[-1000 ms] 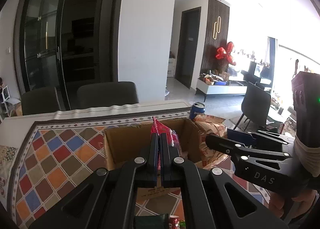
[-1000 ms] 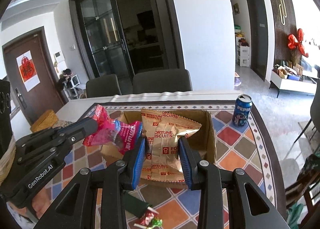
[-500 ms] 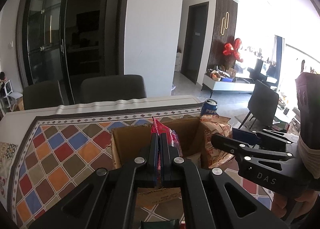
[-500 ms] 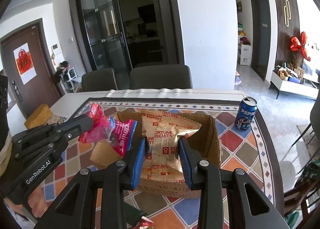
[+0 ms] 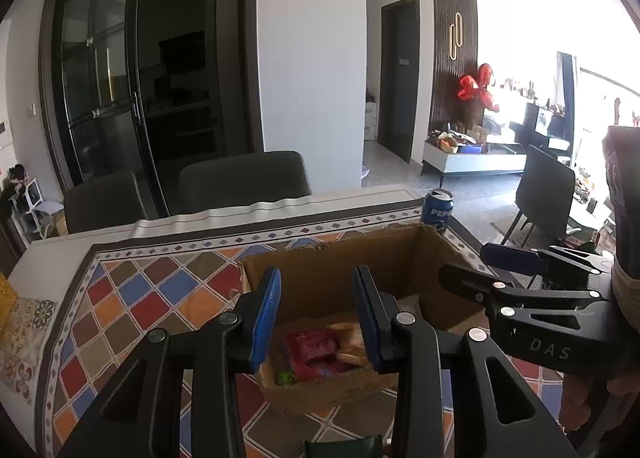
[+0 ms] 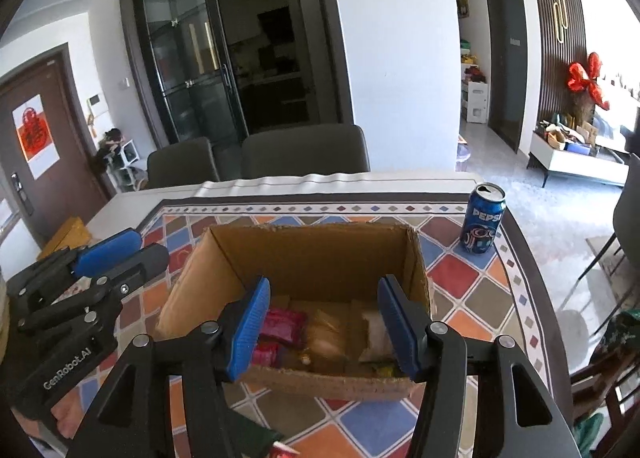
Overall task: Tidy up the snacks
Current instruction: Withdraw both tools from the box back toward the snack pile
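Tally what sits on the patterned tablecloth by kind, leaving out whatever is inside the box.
Cardboard box: 1
Pepsi can: 1
Dark green packet: 1, cut off at the near edge
Total: 3, not counting a red wrapper barely showing at the frame's bottom.

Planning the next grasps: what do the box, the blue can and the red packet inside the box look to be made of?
Box: plain brown cardboard, matte, with rough torn top edges.
Blue can: looks like printed metal, glossy, with a silvery rim and an opened top.
Red packet: probably thin plastic film, shiny and crinkled; partly hidden by the right claw's pad, so uncertain.
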Motion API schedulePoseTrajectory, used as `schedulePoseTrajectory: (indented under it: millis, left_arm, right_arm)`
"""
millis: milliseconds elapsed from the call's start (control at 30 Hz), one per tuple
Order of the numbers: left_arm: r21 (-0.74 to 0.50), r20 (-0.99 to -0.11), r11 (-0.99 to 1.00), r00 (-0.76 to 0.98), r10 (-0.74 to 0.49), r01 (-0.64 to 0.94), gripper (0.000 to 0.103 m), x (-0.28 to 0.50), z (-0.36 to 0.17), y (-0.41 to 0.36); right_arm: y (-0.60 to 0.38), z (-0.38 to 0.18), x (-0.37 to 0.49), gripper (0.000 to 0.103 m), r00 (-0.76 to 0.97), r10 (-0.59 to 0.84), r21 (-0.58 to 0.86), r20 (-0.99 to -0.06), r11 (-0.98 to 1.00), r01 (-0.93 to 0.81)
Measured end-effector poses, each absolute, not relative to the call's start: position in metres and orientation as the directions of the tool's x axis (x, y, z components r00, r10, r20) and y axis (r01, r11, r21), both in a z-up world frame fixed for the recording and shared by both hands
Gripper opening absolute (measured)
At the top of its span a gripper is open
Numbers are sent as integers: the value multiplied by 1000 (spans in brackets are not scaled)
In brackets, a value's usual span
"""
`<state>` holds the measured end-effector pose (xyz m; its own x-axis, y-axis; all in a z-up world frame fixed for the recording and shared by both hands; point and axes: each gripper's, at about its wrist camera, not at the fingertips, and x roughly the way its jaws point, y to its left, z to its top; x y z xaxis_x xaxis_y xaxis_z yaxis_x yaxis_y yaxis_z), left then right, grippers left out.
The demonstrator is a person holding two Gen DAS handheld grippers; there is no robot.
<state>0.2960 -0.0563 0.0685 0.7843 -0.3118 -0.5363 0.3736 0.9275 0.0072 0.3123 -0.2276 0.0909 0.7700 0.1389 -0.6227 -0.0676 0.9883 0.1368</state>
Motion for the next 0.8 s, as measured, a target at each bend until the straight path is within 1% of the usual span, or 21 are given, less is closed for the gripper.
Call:
schedulePoseTrajectory:
  millis: [233, 533, 800]
  left_arm:
    - [11, -538, 918, 776, -329, 397, 38, 272, 67, -55]
    - [7, -546, 908, 762, -348, 419, 38, 242, 58, -56]
    - [-8, -581, 898, 729, -363, 441, 38, 222, 39, -57]
  right_arm:
    - [-227, 92, 284, 57, 779, 162, 143, -606, 985, -94]
    - [-228, 83, 254, 57, 774, 176, 149, -608, 983, -106]
    - [-228, 68, 235, 57, 752, 195, 169, -629, 979, -113]
